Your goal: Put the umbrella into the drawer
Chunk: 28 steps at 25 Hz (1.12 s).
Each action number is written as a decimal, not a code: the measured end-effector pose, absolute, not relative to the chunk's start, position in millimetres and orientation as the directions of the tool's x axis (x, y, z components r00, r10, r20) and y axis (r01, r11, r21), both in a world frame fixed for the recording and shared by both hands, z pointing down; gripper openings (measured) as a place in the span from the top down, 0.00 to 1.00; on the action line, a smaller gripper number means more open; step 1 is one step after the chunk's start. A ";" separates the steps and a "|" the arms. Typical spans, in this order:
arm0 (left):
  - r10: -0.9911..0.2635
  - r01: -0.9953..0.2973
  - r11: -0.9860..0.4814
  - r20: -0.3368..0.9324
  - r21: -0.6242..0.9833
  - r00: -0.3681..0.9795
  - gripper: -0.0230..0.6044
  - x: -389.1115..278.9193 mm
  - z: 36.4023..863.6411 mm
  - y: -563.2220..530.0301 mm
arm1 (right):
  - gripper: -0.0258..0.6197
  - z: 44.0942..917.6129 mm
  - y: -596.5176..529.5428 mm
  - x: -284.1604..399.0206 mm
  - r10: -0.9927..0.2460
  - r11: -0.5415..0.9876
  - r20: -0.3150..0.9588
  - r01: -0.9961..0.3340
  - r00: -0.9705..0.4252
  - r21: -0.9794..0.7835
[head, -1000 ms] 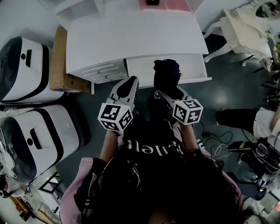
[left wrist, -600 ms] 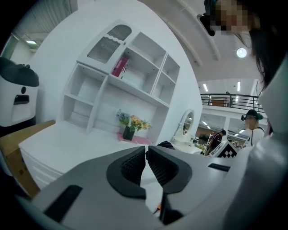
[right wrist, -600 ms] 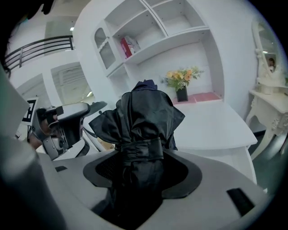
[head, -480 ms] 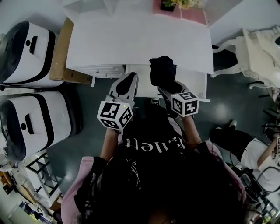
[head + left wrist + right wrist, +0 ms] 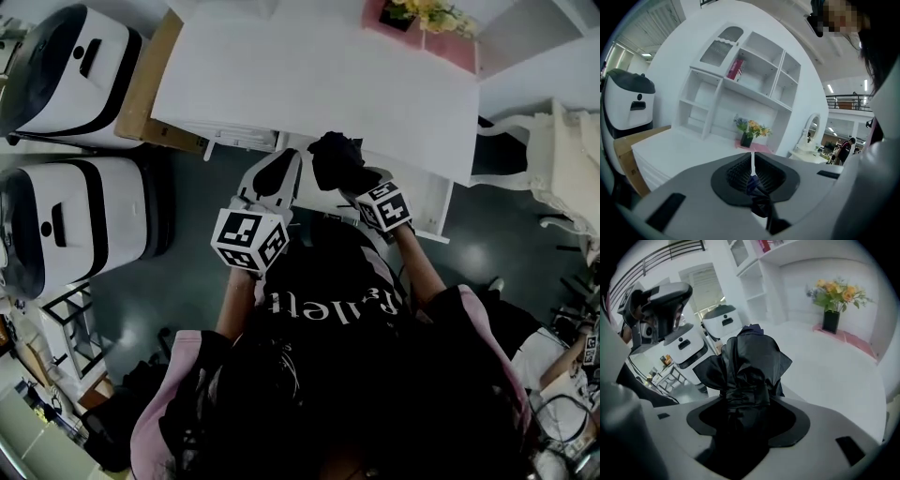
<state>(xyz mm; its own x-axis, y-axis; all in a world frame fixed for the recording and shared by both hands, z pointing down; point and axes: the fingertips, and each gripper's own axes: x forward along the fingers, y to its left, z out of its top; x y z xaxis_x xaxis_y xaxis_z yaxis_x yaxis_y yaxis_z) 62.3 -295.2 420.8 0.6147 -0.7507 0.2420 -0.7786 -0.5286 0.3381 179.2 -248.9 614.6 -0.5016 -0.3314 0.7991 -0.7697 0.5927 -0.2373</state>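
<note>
Left gripper (image 5: 752, 161): jaws together, only a thin pale slit between them
Dark scrap (image 5: 753, 186): blue-black, at the jaw base; identity cannot be told
Desk top (image 5: 679, 154): white, ahead of the jaws
Shelf unit (image 5: 740, 101): white, at the desk's rear
Red book (image 5: 735, 69): upright in an upper compartment
Flowers (image 5: 750, 127): yellow, in a dark pot, beyond the jaw tips
Appliance (image 5: 628, 101): white and black, far left
Cardboard box (image 5: 630, 147): beside the desk
</note>
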 end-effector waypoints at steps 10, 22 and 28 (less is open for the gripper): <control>-0.784 -0.819 -0.471 0.269 0.330 0.559 0.91 55.9 430.6 -299.3 | 0.52 683.2 -256.2 175.6 -0.171 0.675 0.865 -0.696 -0.471 -0.245; -0.778 -0.833 -0.457 0.313 0.312 0.544 0.91 57.4 443.3 -297.3 | 0.52 723.2 -259.3 163.4 -0.106 0.750 0.892 -0.624 -0.439 -0.218; -0.775 -0.839 -0.460 0.329 0.292 0.539 0.91 60.4 446.4 -299.9 | 0.52 756.3 -260.7 178.6 -0.100 0.709 0.923 -0.677 -0.371 -0.195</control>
